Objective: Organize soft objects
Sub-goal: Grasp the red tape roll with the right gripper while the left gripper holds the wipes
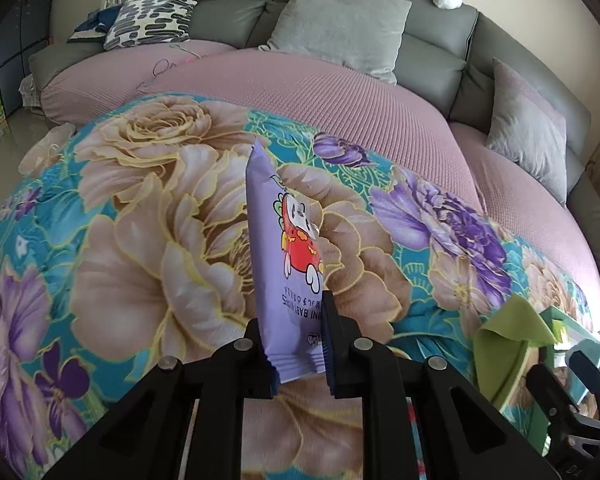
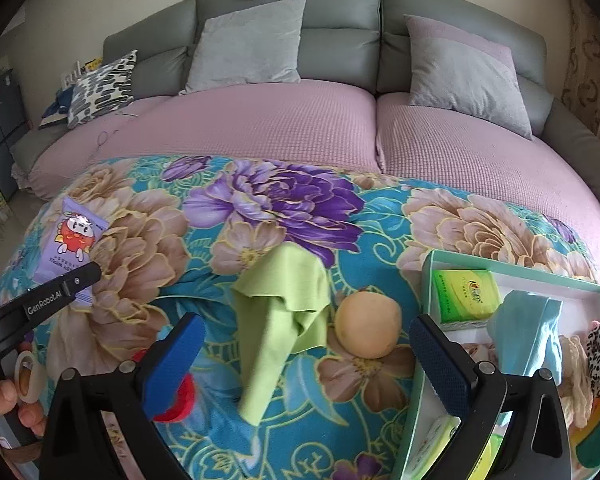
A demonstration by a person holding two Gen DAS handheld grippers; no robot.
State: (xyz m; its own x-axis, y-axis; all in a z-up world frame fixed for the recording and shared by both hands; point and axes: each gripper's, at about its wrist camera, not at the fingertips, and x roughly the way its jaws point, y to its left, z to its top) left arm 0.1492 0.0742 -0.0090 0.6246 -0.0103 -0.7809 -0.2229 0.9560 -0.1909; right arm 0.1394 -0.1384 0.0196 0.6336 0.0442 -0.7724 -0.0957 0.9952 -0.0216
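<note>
Left claw [image 1: 298, 354] is clenching the purple wipes pack [image 1: 284, 248] by its crimped end, light, squashy, slippery; right claw [image 2: 306, 360] is hanging released.

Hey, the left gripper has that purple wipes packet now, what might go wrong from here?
The left gripper pinches only one end of the purple wipes packet, so it may swing or slip out. The box already looks crowded, so the packet may not settle flat. The green cloth lies near that box and might snag.
</note>
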